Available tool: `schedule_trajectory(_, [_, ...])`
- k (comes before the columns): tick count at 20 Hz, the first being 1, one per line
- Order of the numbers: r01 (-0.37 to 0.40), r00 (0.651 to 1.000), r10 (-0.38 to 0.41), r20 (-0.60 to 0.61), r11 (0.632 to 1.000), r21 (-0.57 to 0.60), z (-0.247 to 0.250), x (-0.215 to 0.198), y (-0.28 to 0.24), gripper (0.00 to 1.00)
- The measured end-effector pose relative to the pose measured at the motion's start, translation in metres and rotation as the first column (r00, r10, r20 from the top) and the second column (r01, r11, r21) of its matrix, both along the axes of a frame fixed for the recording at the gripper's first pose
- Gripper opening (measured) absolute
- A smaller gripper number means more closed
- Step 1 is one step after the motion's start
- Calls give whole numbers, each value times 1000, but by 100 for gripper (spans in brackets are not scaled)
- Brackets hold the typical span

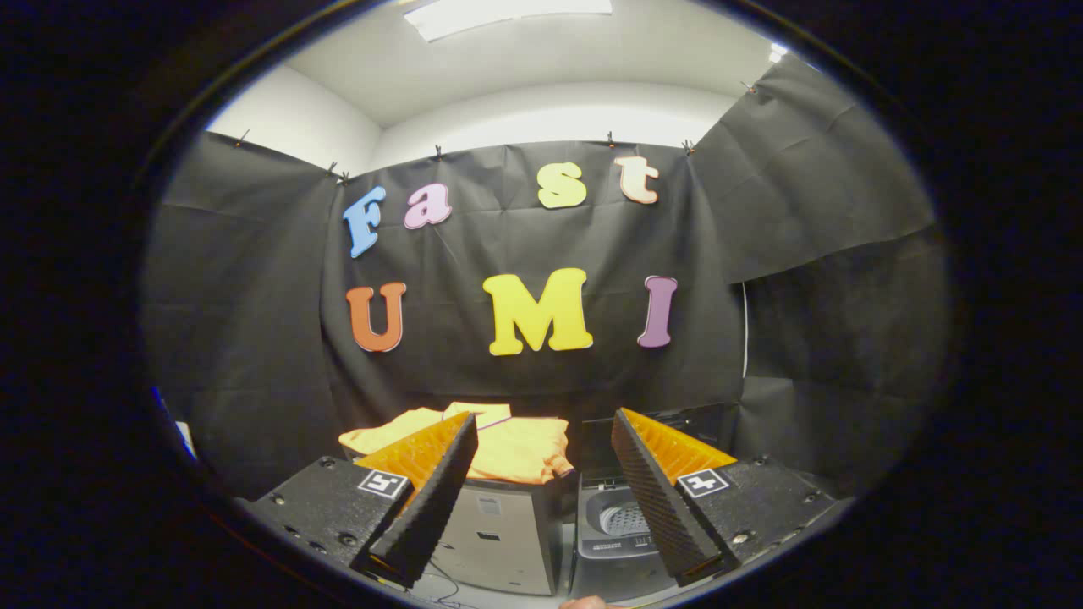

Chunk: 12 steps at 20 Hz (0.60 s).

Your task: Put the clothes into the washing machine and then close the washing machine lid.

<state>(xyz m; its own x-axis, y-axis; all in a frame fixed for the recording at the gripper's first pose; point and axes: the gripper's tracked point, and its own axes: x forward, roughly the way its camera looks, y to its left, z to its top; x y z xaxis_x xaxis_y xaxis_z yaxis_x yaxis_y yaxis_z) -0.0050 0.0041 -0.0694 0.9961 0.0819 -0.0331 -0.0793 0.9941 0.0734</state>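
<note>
Two fingers of the claw (pixel 544 440) stand spread, holding nothing. Yellow clothes (pixel 516 447) lie atop a grey cabinet (pixel 499 537) beyond them, beside the open washing machine (pixel 622 518). Approach underway, seemingly; next, pinch the cloth.

yellow clothes (pixel 516 444) heaped on box (crumpled); washing machine (pixel 616 529) beside it, lid open.

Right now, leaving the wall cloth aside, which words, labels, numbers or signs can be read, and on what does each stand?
Sticker on the grey box under the orange clothes: too small to read.
Print on the washing machine, front edge: blurred, unreadable.
Square marks on the claw: patterns, no words; the claw is open, holding nothing.
</note>
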Motion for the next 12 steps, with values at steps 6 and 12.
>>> schedule_trajectory(6, [1, 998, -1, -64, 1000, -8, -31, 10, -1, 100])
schedule_trajectory(12, [29, 999, -31, -34, 998, -56, -19, 19, 1, 100])
